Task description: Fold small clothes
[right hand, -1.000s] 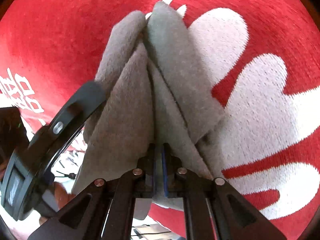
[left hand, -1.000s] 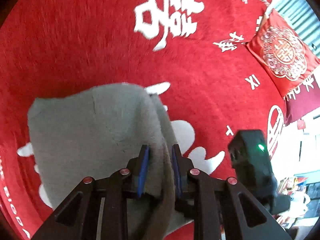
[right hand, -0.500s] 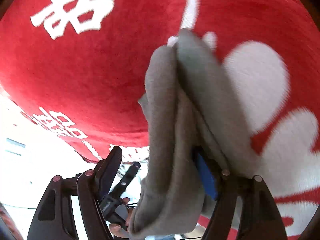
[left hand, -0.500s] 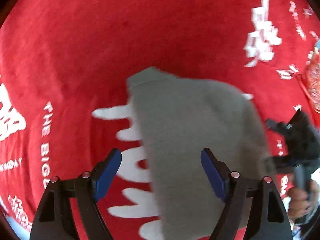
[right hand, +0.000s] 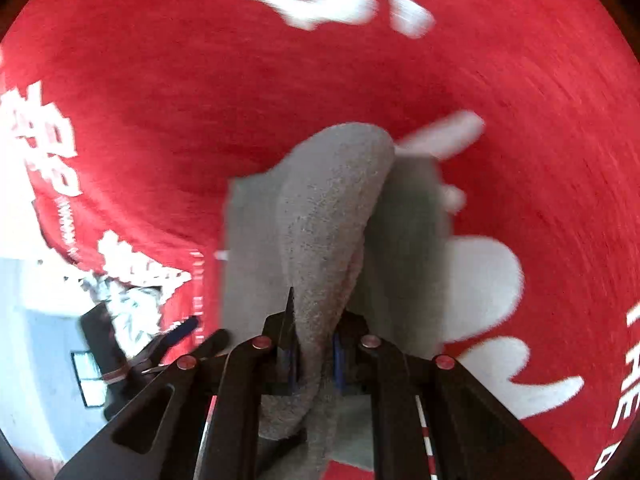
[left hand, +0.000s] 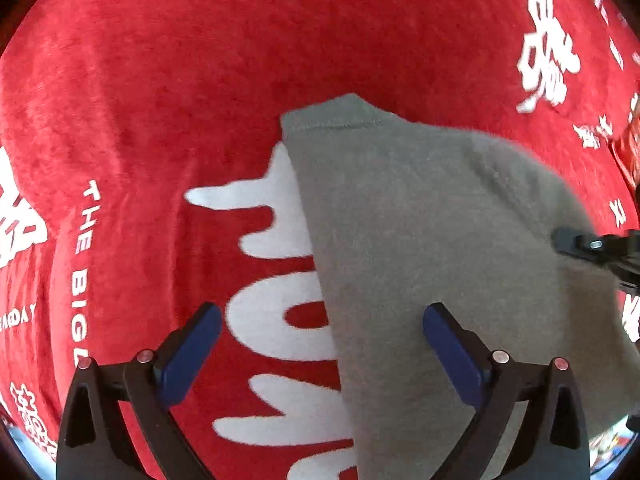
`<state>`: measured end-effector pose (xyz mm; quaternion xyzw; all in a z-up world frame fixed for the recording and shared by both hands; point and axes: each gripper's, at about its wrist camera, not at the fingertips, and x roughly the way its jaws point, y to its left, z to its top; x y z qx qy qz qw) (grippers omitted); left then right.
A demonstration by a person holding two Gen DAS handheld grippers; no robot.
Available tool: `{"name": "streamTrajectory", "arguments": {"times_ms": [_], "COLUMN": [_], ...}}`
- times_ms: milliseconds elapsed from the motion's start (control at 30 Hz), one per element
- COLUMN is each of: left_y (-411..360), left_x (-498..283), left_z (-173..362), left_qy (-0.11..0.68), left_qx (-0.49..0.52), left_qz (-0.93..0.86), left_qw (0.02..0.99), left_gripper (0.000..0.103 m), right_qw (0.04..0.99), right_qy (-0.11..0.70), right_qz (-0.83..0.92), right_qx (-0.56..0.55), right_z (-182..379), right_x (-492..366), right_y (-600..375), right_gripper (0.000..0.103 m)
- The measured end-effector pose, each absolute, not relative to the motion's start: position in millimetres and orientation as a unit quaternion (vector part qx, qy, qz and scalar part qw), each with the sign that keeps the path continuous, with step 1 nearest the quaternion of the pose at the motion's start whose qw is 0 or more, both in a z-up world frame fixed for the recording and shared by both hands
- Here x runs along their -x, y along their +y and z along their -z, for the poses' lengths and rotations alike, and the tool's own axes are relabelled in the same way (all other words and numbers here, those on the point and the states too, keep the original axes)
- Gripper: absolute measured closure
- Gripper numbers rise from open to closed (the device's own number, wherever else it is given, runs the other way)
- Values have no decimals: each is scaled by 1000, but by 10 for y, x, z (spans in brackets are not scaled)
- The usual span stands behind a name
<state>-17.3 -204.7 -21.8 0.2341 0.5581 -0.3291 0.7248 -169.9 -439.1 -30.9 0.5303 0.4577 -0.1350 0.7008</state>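
Observation:
A small grey fleece garment (left hand: 420, 220) lies on the red blanket (left hand: 200, 80), hem toward the far side. My left gripper (left hand: 323, 312) hangs over the garment's left edge with its jaws opening wide. One blue pad is above the cloth and the other above the blanket; nothing is pinched. In the right wrist view a raised fold of the garment (right hand: 332, 200) runs between the pads of my right gripper (right hand: 315, 340). Its jaws are closing and press on that fold. A tip of the right gripper (left hand: 592, 246) shows at the garment's right side.
The red blanket carries white characters and the words "THE BIG" (left hand: 82, 264). A red patterned cushion (left hand: 630, 148) sits at the far right. In the right wrist view the blanket's edge (right hand: 132, 264) drops to a pale floor (right hand: 40, 320) at lower left.
My left gripper let go of the grey cloth, opened wide and shifted to its left edge. My right gripper opened, then closed again on a fold and rose a little.

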Motion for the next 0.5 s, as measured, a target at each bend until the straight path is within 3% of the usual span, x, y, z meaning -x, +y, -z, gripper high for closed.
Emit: {"name": "streamTrajectory", "arguments": {"times_ms": [100,267,367,467,500], "left_y": [-2044,-1954,-1886,-1852,-1849], "left_x": [204,165,187,285,335], "left_z": [246,121,35,-26,-28], "left_qy": [557,548,548,552,553], "left_qx": [-240,-257,-262,-262,-264], "left_qz": [328,331,340,359,364], "left_qw": [724,724,718,706,702], "left_gripper": [1,2,2,1,1], "right_qw": [666,663,687,704,707], "right_qy": [476,486,482,495,499], "right_qz": [164,203,175,154,150], "right_qx": [-550,-532,-515,-486,-477], "right_z": [505,181,-149,-368,-400], "right_x": [1730,1977,1985,1977,2004], "right_y": [-4337,-4308,-4179,-4025,-3964], "right_gripper": [79,66,44,46,65]}}
